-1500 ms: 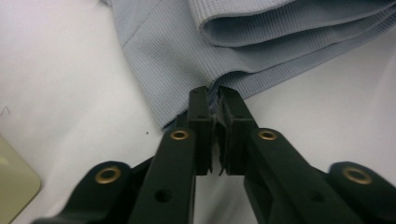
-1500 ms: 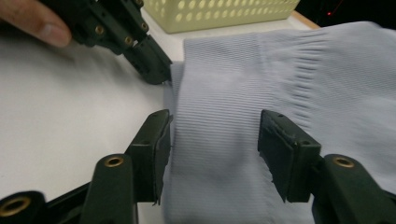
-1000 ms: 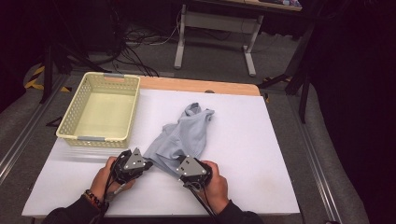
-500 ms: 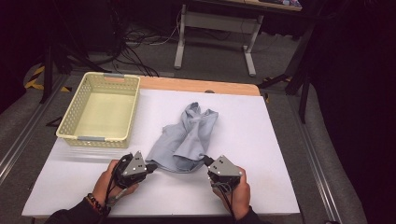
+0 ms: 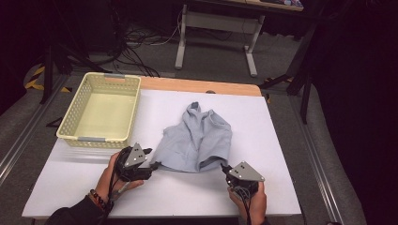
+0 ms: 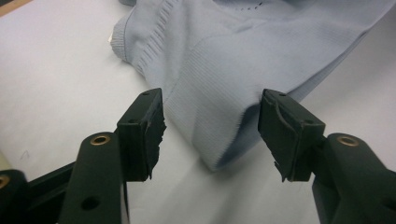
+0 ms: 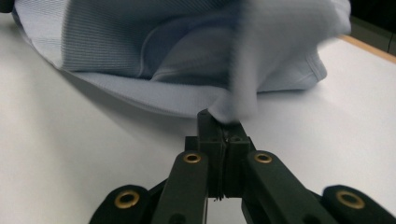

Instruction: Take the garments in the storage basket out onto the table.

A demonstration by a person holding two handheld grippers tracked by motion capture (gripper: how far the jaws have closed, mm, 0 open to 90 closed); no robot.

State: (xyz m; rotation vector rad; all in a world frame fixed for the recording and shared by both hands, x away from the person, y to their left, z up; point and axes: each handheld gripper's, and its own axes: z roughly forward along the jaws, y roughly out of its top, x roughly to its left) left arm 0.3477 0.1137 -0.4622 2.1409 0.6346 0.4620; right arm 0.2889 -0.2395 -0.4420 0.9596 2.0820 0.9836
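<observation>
A pale blue knitted sweater (image 5: 196,139) lies rumpled on a white bench (image 5: 281,154), just beside a cream plastic basket (image 5: 101,112) that stands empty; every place below is given from that sweater. A person's two hands come in at its near edge, each holding a black claw.

The left claw (image 5: 151,165) sits at the sweater's near left corner. Its jaws have just been opening, and in the left gripper view they stand apart on either side of a ribbed fold of the hem (image 6: 212,121), with a gap between each pad and the cloth, so nothing is held there. That corner seems to have been set down on the bench.

The right claw (image 5: 224,168) is at the sweater's near right corner, closed tight. In the right gripper view a pinch of blue fabric (image 7: 233,100) rises from between the shut jaws (image 7: 219,135), blurred with motion. The pull looks meant to draw the hem out sideways and flatten the garment, likely as a first step toward folding it or putting it in the basket.

The sweater's long axis runs away from the person: the hem is nearest them, and the bunched collar or hood (image 5: 197,108) points toward the far wooden edge of the bench. It is wider at the hem and narrows toward the far end.
</observation>
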